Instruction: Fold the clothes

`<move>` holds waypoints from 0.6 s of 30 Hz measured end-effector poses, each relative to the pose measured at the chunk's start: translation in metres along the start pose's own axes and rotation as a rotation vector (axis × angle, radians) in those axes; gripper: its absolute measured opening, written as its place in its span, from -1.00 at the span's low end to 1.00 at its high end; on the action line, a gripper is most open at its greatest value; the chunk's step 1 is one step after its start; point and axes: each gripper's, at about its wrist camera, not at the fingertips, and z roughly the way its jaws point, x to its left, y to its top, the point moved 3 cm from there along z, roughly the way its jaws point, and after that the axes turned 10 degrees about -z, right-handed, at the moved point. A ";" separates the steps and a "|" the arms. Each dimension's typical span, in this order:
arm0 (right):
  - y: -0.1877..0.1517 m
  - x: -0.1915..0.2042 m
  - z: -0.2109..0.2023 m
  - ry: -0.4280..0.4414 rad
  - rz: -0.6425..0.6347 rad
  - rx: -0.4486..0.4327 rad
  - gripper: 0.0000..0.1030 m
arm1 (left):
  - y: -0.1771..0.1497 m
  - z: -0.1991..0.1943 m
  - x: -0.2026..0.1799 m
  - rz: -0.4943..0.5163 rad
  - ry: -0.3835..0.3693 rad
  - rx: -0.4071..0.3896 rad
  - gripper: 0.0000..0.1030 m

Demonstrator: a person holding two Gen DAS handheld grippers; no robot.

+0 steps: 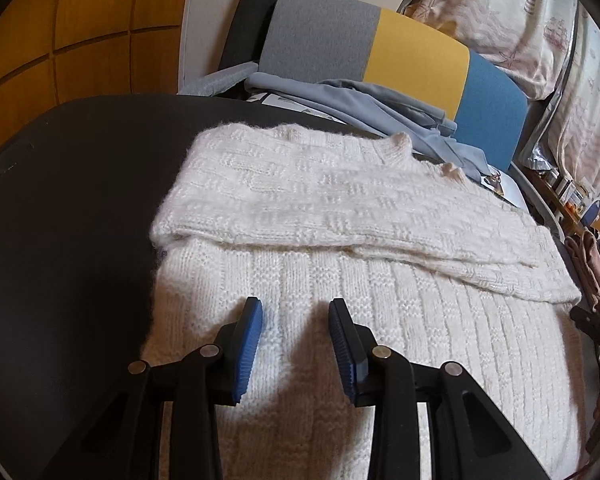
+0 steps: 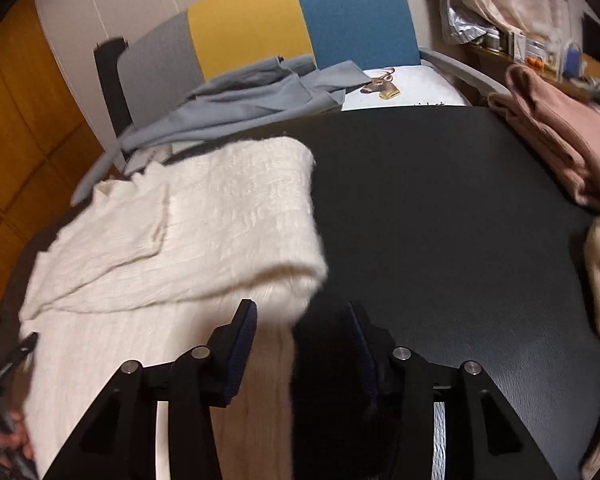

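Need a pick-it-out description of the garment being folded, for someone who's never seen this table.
On the black table, in front of the grey-yellow-blue chair, lies a cream knit sweater. Unlike the smooth grey-blue garment on the chair and the pink garment at the table's right edge, it is fuzzy and ribbed.

A cream knitted sweater [image 1: 340,240] lies flat on the black table, sleeve folded across its body.

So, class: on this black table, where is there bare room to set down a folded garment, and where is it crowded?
Bare black table lies between the white knit sweater and the pink garment at the right edge. Another bare strip lies left of the sweater. The far edge is crowded by grey-blue clothes draped from the chair.
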 end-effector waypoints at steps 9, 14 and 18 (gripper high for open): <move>0.017 -0.003 0.023 -0.200 -0.150 0.027 -0.86 | 0.000 0.001 0.001 0.006 0.001 -0.004 -0.30; 0.018 -0.016 0.016 -0.119 -0.116 0.035 -0.40 | 0.003 0.001 -0.005 0.042 0.046 0.020 -0.28; 0.011 -0.037 -0.019 0.019 -0.011 -0.032 -0.32 | 0.015 -0.012 -0.038 0.055 0.016 0.002 -0.32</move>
